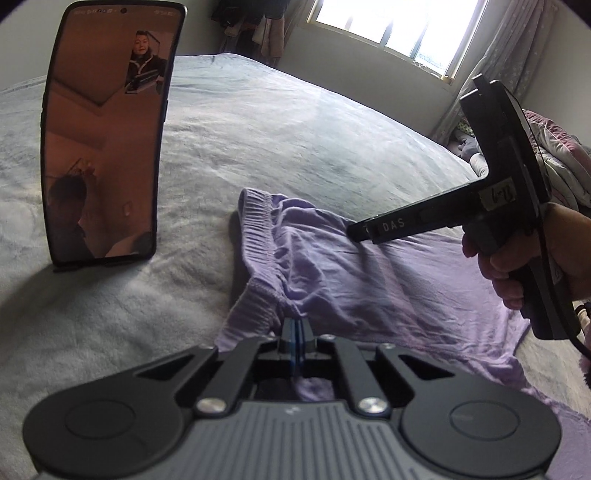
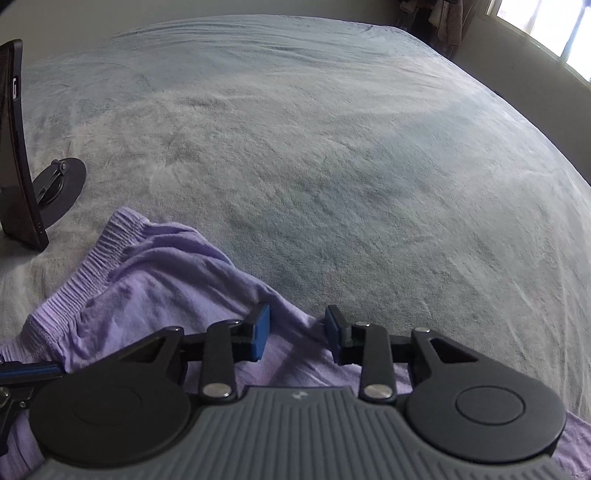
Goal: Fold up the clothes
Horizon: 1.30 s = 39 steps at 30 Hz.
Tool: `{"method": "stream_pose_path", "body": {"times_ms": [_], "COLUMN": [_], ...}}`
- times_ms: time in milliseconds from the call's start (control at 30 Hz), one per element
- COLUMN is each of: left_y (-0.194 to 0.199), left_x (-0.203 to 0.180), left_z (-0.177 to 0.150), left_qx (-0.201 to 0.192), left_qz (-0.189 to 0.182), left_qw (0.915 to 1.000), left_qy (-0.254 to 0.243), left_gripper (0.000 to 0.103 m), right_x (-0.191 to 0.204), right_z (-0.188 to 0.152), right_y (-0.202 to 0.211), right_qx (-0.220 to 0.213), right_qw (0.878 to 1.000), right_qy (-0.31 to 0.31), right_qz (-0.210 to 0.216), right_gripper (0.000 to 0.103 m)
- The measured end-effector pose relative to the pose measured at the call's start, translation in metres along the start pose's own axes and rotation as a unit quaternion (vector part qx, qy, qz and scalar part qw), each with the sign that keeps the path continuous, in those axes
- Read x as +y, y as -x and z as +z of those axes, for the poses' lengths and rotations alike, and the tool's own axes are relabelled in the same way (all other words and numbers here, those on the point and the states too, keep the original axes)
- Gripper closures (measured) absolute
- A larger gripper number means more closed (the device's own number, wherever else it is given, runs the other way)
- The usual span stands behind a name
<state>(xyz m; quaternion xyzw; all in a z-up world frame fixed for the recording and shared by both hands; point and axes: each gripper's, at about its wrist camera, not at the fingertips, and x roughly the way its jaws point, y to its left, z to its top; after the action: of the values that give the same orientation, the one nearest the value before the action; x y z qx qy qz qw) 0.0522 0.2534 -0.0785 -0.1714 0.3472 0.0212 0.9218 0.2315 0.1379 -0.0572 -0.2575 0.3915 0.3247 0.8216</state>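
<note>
Lilac cotton shorts [image 1: 332, 266] are lying rumpled on grey fleece bedspread [image 2: 332, 147]. Left gripper [image 1: 297, 325] is pinching waistband, jaws together; right gripper [image 2: 295, 332], jaws apart, is straddling far edge w/o contact. Should be clamping fully before lifting.

We see open grey bedspread [image 2: 332, 155] beyond the propped phone [image 1: 107, 133] (its round stand [image 2: 61, 188] behind), unobstructed toward the window [image 1: 399, 26].
</note>
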Motion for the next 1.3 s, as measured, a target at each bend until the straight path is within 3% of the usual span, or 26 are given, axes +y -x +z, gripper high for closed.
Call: {"method": "stream_pose_path", "body": {"times_ms": [67,167,533,933,1300], "left_y": [0.000,0.000,-0.001,-0.002,-0.004], "left_x": [0.001,0.004,0.011,0.012,0.014], "left_z": [0.000,0.001,0.001,0.002,0.002], "left_qx": [0.000,0.002,0.004,0.007,0.007], "left_qz": [0.000,-0.005,-0.014,-0.013,-0.017], "left_qw": [1.0000,1.0000,0.9997,0.9995,0.9994], "left_qy": [0.000,0.006,0.020,0.027,0.029], "left_gripper": [0.099,0.100,0.100,0.100,0.100], "right_x": [0.008,0.017,0.007,0.039,0.074], "right_z": [0.002,0.004,-0.007,-0.035,-0.088], "right_y": [0.000,0.003,0.078,0.158,0.178], "right_qx": [0.009,0.015,-0.027,-0.052,-0.047], "right_qw": [1.000,0.999,0.999,0.997,0.997], "right_qy": [0.013,0.024,-0.010,-0.026,-0.058], "right_qz": [-0.004,-0.029,-0.042,-0.041,-0.009], "right_gripper": [0.094,0.099,0.099,0.099,0.099]}}
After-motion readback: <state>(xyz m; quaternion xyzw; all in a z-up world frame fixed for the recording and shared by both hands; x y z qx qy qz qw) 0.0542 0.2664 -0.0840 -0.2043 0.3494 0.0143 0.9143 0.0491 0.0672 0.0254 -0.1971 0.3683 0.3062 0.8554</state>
